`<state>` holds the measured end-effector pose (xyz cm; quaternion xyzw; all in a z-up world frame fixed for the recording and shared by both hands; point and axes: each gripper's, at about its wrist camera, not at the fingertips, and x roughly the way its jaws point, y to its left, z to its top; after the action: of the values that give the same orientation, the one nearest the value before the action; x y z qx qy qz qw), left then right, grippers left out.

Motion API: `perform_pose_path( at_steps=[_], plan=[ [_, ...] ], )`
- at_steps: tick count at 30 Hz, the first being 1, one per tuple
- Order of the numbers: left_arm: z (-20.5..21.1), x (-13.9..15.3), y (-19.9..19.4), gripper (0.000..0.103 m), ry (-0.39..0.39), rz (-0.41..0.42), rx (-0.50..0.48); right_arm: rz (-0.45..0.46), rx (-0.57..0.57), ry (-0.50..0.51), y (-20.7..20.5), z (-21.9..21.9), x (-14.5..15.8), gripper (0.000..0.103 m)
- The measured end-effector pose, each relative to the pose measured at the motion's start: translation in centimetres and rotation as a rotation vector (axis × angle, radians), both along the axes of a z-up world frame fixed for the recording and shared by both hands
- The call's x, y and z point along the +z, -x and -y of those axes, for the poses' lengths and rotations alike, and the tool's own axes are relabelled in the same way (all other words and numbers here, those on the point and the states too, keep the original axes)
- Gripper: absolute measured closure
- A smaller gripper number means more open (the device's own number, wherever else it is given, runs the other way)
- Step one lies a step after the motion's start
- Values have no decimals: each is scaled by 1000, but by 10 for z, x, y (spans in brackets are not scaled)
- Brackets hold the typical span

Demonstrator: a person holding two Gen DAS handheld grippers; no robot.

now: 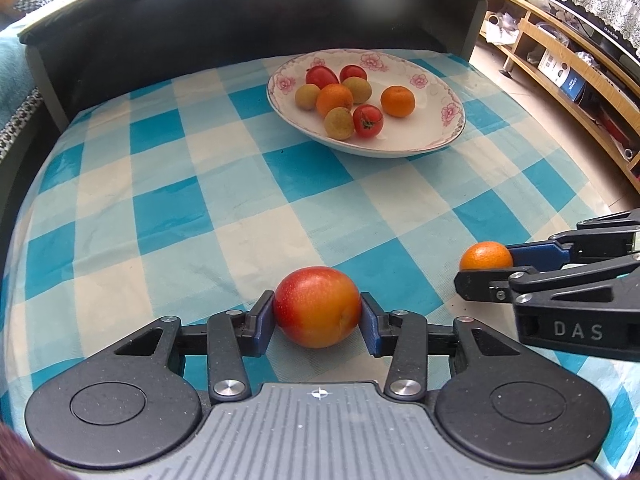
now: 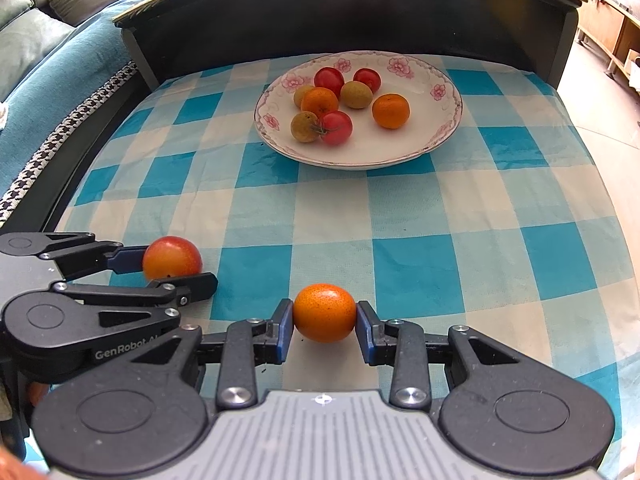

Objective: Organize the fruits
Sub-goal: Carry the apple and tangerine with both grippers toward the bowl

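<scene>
Left gripper (image 1: 318, 314): fingers closed against both sides of the tomato (image 1: 317, 306).
Right gripper (image 2: 325, 320): fingers clamp the orange (image 2: 324, 313).

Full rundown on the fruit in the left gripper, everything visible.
The red-orange fruit is round, smooth and glossy, red on its left side fading to orange on its right, probably a tomato or plum. No stem or leaf shows. The left gripper has its jaws shut on it, one blue pad against each side. It sits low over the blue and white checked cloth; whether it touches the cloth is unclear. It is near the table's front, well short of the plate.
</scene>
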<state>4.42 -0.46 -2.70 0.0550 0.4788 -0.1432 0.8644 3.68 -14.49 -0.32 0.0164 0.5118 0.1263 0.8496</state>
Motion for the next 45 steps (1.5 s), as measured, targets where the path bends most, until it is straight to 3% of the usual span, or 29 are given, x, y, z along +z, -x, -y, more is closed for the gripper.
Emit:
perform_pose_path(
  at_steps=[45],
  plan=[
    [20, 31, -6, 52, 12, 73, -12, 67, -29, -10, -2, 6, 26, 67]
  ],
)
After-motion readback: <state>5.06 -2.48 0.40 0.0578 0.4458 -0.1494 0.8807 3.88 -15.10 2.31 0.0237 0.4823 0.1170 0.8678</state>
